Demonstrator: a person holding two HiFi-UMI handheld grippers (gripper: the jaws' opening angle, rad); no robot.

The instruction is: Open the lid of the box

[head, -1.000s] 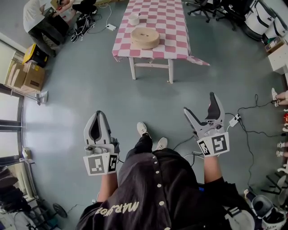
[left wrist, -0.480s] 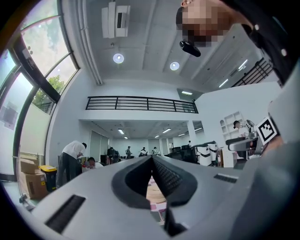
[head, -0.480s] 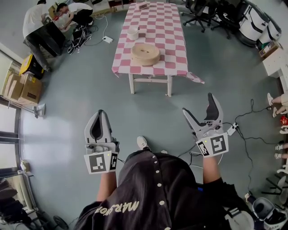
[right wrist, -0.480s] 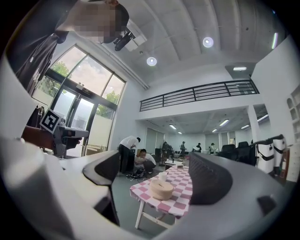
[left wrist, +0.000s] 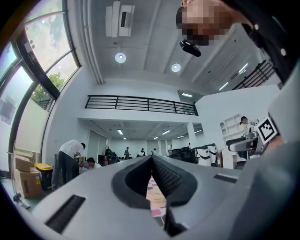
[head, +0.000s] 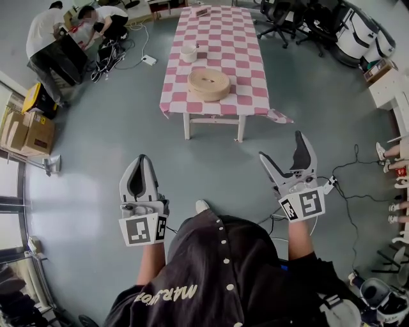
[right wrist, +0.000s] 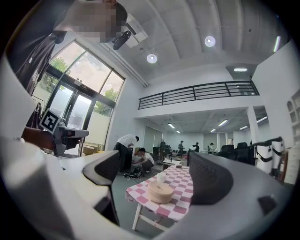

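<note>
The box [head: 209,83] is round, low and pale wood, with its lid on, on a pink-and-white checked table [head: 243,51] well ahead of me. The right gripper view shows the box [right wrist: 160,191] between the jaws but far off. My left gripper [head: 142,161] is held over the floor at lower left, jaws pressed together and empty; in its own view the left gripper [left wrist: 151,158] leaves only a thin slit. My right gripper [head: 283,147] is open at lower right with nothing in it, and the right gripper [right wrist: 153,157] frames the table.
A white cup [head: 188,52] stands behind the box, and a small box [head: 202,11] sits at the table's far end. People [head: 48,38] bend over gear at far left. Cardboard boxes [head: 29,131] lie left, office chairs [head: 281,9] far right, cables [head: 345,172] on the floor at right.
The table and box have slid lower in the head view and the person's feet have drawn in under the body. Both grippers keep the same pose and state.
</note>
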